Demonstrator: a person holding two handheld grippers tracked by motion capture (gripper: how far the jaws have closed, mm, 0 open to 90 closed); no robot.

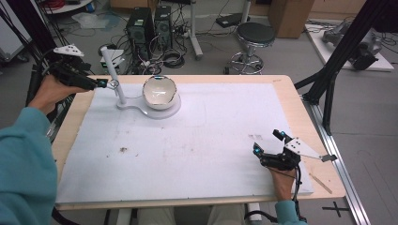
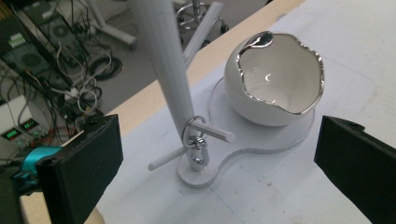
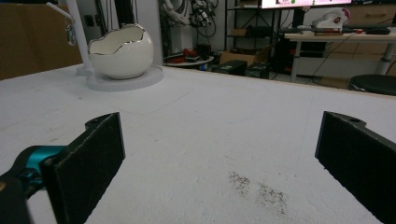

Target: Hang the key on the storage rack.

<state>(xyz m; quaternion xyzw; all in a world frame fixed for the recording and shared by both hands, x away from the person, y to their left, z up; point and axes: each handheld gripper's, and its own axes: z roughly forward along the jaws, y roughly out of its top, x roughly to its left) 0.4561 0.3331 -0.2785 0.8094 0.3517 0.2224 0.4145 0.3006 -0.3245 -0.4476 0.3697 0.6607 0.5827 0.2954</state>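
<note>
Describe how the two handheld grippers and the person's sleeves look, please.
Each gripper, left gripper and right gripper, has a black body, two flat black jaws, and teal accents near the jaws. A grey three-cornered plate sits on top. A black cable trails from the right one. The sleeves are teal.

A pale wooden worktop (image 1: 300, 101) carries a white mat (image 1: 202, 140) covering most of its surface. On the mat toward eleven o'clock sits a white stand base (image 1: 162, 111), bearing an egg-shaped bowl (image 1: 160, 93) and a slanted post (image 1: 112, 75). Dark specks (image 1: 123, 150) lie toward eight o'clock.
</note>
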